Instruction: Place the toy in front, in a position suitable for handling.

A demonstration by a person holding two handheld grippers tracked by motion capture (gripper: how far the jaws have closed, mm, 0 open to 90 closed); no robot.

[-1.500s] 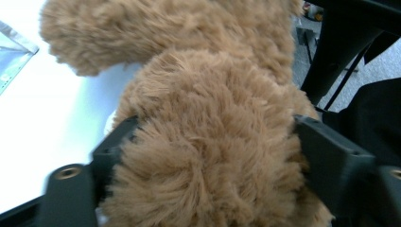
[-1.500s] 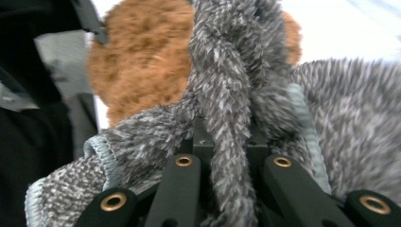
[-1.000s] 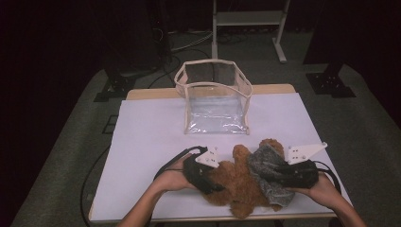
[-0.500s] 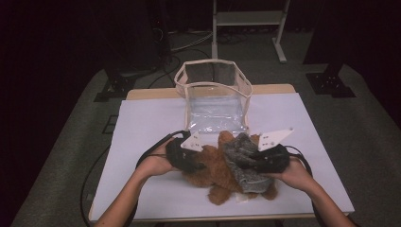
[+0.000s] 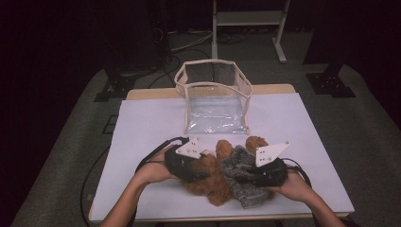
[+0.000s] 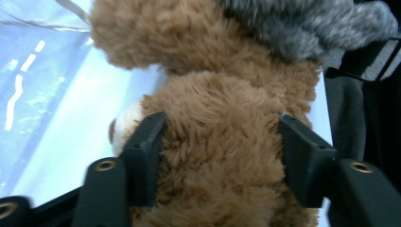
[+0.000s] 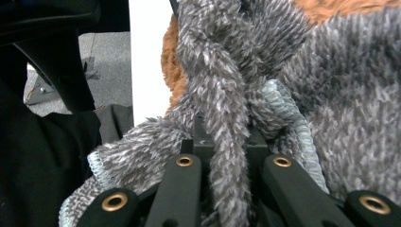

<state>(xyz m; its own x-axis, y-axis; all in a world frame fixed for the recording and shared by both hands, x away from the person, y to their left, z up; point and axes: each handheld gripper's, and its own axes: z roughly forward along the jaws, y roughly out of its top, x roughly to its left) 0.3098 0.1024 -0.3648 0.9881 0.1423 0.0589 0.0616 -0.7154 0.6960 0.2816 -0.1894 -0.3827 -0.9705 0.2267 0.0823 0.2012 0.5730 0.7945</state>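
Note:
A brown teddy bear (image 5: 210, 187) lies near the front of the white table top (image 5: 142, 123), with a grey fuzzy garment (image 5: 248, 191) partly on it. My left gripper (image 5: 208, 168) grips the bear's furry body (image 6: 217, 80) from the left. Its black fingers (image 6: 146, 142) press into the fur on both sides, and its jaws have just been opening slightly with the bear still between them. My right gripper (image 5: 242, 172) comes in from the right and is shut on a fold of the grey garment (image 7: 340, 94), pinched between its fingers (image 7: 184, 163).
A clear plastic bag with beige trim (image 5: 215, 99) stands open and upright at the back centre of the table. The table's front edge (image 5: 217, 218) runs just below the bear. A metal stand (image 5: 246, 21) and dark floor lie beyond.
Both grippers and the bear with its garment have shifted to the left across the table, ending in front of the clear bag.

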